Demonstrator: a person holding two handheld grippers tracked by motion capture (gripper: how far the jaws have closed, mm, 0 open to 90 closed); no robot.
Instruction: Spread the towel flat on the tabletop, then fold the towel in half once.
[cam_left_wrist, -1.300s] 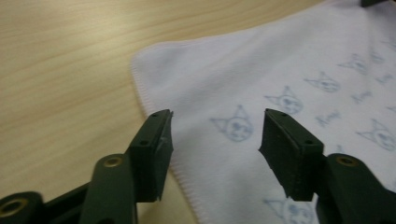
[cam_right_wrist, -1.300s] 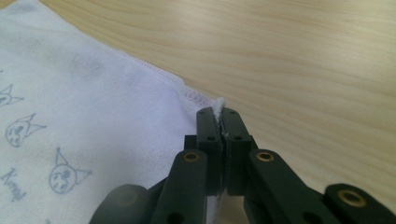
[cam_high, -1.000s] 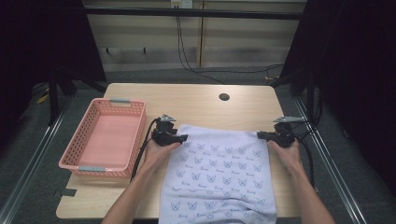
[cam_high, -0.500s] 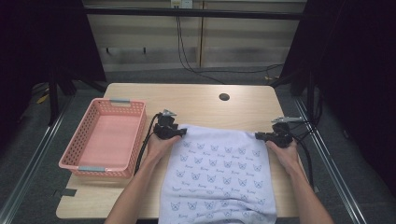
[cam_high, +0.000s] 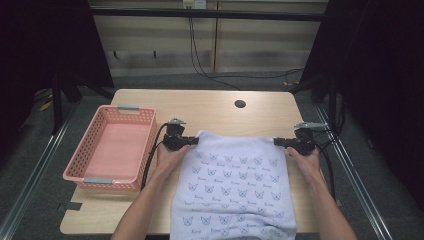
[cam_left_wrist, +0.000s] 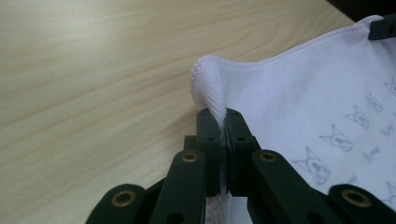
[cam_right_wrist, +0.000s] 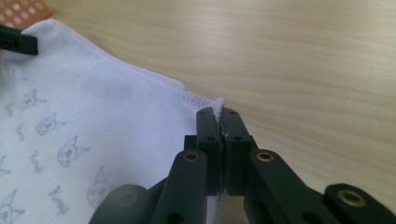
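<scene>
High view: tabletop (cam_high: 215, 107) evenly lit from above, soft and somewhat grainy; surroundings fall off into near-black at both sides. Faint shadows beside the basket (cam_high: 111, 148). No glare. Gripper views: bright, diffuse light on wood grain; black jaws close to the lens blurred, cloth (cam_left_wrist: 299, 98) edge fairly sharp, far corners soft.

Cloth (cam_high: 232, 185): white/pale lilac, repeating small grey cat-face print with script under each, white stitched hem; spread from near edge of table toward middle.
Table (cam_high: 215, 107): light wood grain, one dark round hole near far right corner.
Basket (cam_high: 90, 174): salmon pink, perforated lattice walls, grey handle tabs on both short ends; sits at left edge of table.
Left gripper (cam_high: 190, 141), right gripper (cam_high: 280, 142): black jaws, brass-coloured pivot rivets, black cables.
</scene>
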